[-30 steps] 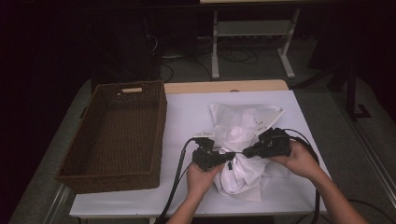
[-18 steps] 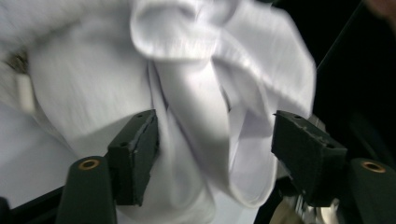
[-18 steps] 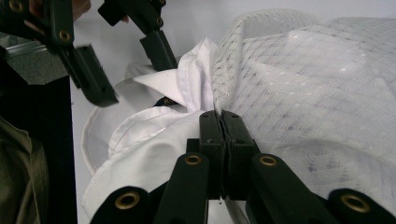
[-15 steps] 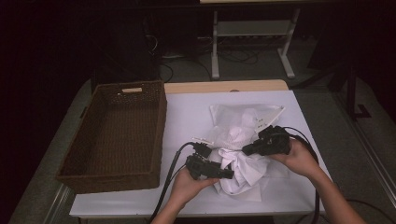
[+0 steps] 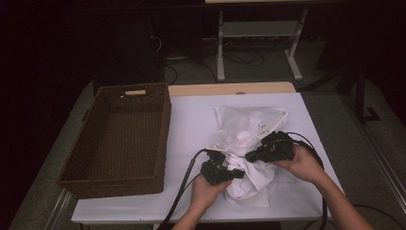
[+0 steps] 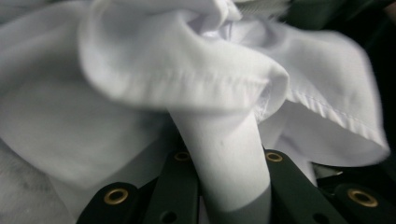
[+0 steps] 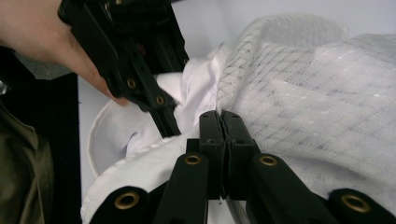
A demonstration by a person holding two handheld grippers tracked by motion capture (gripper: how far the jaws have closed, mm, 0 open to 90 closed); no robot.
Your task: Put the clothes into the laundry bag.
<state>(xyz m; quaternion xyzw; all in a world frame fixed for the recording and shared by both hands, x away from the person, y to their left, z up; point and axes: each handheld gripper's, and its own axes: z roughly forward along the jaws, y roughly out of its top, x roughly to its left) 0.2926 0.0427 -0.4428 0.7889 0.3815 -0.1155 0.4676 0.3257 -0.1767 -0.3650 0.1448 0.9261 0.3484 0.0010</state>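
White cloth (image 5: 251, 165) bunched on bench (image 5: 191, 124), partly in mesh bag (image 5: 249, 122), right of wicker basket (image 5: 119, 139). Left gripper (image 5: 238, 174) fingers clamp cloth fold; right gripper (image 5: 251, 156) fingers pinched together on mesh bag edge — grippers near each other.

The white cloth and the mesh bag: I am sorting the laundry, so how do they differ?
The white cloth is plain, opaque fabric with a stitched hem; the mesh bag is a see-through net with a grid weave. The left claw pinches a fold of the cloth, while the right claw is shut at the bag's rim. Both are white and crumpled.
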